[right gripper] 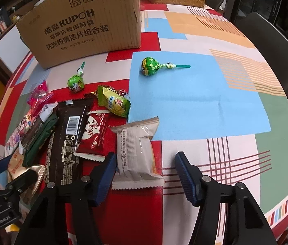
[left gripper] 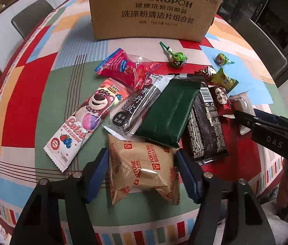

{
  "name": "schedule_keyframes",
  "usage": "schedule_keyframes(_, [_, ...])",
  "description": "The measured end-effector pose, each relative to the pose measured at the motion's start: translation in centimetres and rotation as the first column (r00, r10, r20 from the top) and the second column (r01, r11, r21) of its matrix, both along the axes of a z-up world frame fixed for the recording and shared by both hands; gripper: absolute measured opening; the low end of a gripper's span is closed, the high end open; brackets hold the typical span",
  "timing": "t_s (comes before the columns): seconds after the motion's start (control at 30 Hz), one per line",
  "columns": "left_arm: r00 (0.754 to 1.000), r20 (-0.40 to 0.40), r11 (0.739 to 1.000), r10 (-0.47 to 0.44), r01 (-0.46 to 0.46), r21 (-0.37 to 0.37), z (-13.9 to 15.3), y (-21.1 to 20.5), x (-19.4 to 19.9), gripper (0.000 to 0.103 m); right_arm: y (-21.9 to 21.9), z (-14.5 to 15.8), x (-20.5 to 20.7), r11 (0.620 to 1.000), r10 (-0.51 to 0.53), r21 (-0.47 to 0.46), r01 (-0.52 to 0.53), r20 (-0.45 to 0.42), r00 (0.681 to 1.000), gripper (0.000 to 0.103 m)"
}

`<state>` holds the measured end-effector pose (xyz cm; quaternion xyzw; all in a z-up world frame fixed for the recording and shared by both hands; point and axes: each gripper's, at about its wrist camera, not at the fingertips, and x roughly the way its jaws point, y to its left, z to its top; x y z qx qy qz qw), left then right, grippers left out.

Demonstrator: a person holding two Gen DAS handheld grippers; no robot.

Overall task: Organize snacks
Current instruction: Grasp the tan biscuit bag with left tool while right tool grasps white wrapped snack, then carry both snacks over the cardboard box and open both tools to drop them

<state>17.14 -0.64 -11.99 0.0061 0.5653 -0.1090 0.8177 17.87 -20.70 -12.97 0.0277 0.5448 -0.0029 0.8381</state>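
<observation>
Both grippers straddle packets unclenched: left gripper [left gripper: 142, 175] around fortune biscuits [left gripper: 144, 171], right gripper [right gripper: 145, 175] around white packet [right gripper: 137, 155].

Both grippers tilted steeply down, jaws part-open

The left gripper [left gripper: 142, 173] holds its blue pads [left gripper: 97, 172] apart, not visibly pressing anything; the right gripper [right gripper: 145, 175] is likewise spread (its left pad [right gripper: 105, 177] sits close against what lies between, contact unclear), and each shows at the edge of the other's view
</observation>
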Motion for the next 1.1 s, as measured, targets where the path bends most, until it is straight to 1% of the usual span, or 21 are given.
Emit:
schedule_keyframes(0.17, [1.0, -0.012, 1.0, -0.001, 0.001, -0.025, -0.2, 0.1, 0.0, 0.058, 0.1, -0.1, 0.4, 1.0, 0.005, -0.012, -0.005, 0.005, 1.0, 0.053])
schedule_keyframes(0.23, [1.0, -0.013, 0.999, 0.001, -0.001, -0.036, -0.2, 0.2, 0.0, 0.056, 0.1, -0.1, 0.5, 1.0, 0.008, -0.019, -0.008, 0.01, 1.0, 0.046])
schedule_keyframes(0.4, [1.0, -0.002, 0.999, 0.0, -0.001, -0.051, 0.2, 0.4, -0.6, 0.051, 0.3, 0.2, 0.3, 1.0, 0.013, -0.018, -0.013, 0.017, 1.0, 0.043])
schedule_keyframes(0.53, [1.0, 0.014, 0.998, 0.002, -0.001, -0.063, 0.7, 0.5, -1.3, 0.047, 0.6, 1.2, -0.5, 0.999, 0.023, -0.024, -0.021, 0.049, 0.999, 0.042])
schedule_keyframes(0.67, [0.999, 0.049, 0.998, 0.003, 0.0, -0.067, 1.6, 0.7, -2.3, 0.044, 0.8, 2.0, -1.3, 0.999, 0.027, -0.026, -0.025, 0.077, 0.997, 0.042])
schedule_keyframes(0.83, [0.996, 0.093, 0.997, 0.008, 0.0, -0.082, 2.7, 1.0, -3.3, 0.042, 1.2, 3.2, -2.4, 0.999, 0.041, -0.025, -0.038, 0.12, 0.992, 0.042])
schedule_keyframes(0.9, [0.993, 0.119, 0.997, 0.013, -0.003, -0.082, 3.3, 1.1, -3.7, 0.032, 1.4, 3.7, -2.7, 0.999, 0.05, -0.026, -0.047, 0.138, 0.989, 0.042])
schedule_keyframes(1.1, [0.982, 0.188, 0.996, 0.016, 0.0, -0.085, 5.2, 1.2, -5.0, 0.03, 2.0, 5.2, -3.9, 0.997, 0.083, -0.014, -0.082, 0.197, 0.977, 0.042])
